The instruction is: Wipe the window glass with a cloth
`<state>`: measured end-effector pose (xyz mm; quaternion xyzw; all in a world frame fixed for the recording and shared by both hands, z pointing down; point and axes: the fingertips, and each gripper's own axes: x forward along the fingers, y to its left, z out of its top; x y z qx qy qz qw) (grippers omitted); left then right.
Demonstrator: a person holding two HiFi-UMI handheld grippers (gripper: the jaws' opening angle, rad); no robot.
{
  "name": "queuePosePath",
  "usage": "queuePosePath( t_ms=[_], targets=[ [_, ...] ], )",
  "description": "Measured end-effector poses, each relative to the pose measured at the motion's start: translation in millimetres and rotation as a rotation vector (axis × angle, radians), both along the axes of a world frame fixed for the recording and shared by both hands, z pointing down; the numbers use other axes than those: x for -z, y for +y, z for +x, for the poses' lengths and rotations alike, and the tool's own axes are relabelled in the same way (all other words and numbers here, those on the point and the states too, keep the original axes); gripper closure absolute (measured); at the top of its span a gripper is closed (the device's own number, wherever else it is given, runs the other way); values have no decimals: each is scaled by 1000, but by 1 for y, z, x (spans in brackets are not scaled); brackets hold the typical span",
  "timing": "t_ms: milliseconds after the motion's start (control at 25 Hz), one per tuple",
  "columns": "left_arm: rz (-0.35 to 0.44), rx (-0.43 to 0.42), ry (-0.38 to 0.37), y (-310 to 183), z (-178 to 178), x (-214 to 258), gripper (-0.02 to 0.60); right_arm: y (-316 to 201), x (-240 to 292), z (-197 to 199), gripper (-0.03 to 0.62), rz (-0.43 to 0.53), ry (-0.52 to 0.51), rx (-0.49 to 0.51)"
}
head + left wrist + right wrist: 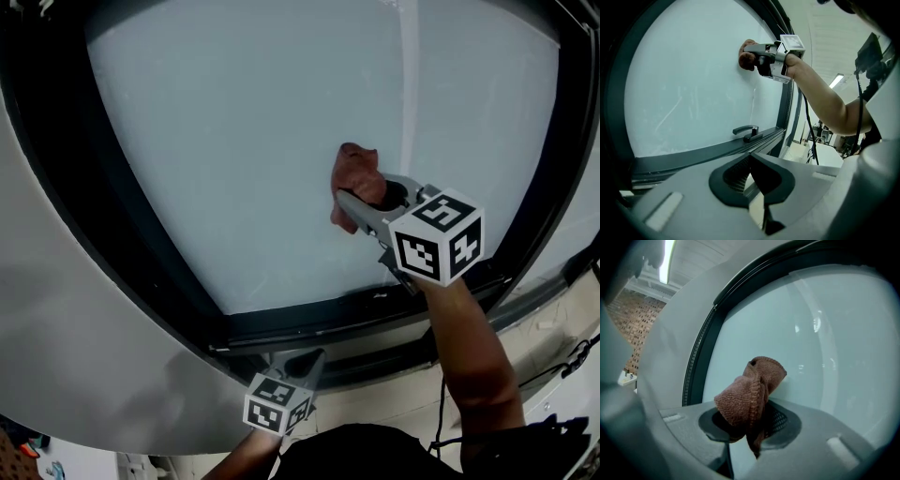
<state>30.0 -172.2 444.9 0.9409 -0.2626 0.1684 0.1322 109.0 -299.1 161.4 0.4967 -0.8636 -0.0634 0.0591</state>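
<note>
On the pane's right half, the cloth (749,391), clamped in the right gripper (751,430), lies against the glass (234,141) directly ahead of its jaws, while the left gripper (751,161), closed and empty, hangs low by the frame (309,323).

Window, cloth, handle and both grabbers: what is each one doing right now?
window glass: faintly streaked.
cloth: bunched up, pressed against the window glass.
right gripper: shut on the cloth.
left gripper: shut, empty, held low by the bottom frame.
window handle: lying flat along the bottom frame.
</note>
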Motion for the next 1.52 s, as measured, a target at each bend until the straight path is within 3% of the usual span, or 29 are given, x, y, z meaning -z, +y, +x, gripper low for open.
queuePosePath(
  t_ms=[520,760,1120,1320,1520],
  targets=[
    [4,-40,-14,12,31,1,565,8,1,66,487,-18,-41,-64],
    [7,-39,-15,15,31,1,565,9,0,70,487,-14,-47,-63],
    [0,-24,-23,11,9,-3,565,10,-1,68,487,52,-17,-159],
    [-10,-22,-31,11,-9,-6,565,28,7,29,485,120,-56,-79],
    [-18,-6,-42,7,-33,-11,565,34,-17,-69,485,131,-62,93]
  ],
)
